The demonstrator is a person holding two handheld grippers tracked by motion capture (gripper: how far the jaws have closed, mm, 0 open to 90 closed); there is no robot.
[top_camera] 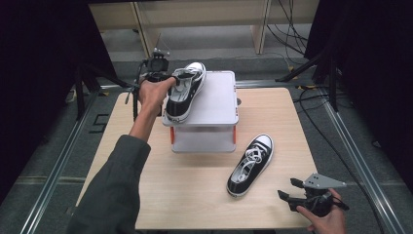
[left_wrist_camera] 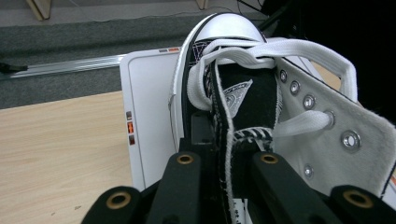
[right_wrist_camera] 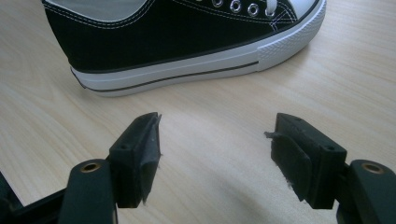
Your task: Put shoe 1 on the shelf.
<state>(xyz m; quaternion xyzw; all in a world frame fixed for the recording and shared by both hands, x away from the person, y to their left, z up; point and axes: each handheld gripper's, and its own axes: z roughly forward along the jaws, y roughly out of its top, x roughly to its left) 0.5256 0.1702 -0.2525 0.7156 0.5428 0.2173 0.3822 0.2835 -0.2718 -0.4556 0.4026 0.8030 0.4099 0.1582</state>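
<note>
L tool (top_camera: 168, 83) clamped on shoe (top_camera: 185, 90) over the stand's (top_camera: 216, 105) left edge at tabletop's (top_camera: 195, 195) far side, placing step; next: set down, release; R tool (top_camera: 287, 190) apart near 2nd shoe (top_camera: 251, 165), front-right corner.

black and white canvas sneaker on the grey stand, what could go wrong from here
The left gripper pinches only the thin side wall of the black and white canvas sneaker, so it could slip or twist. Its heel overhangs the edge of the grey two-tier stand, so it might tip off if let go here.
</note>
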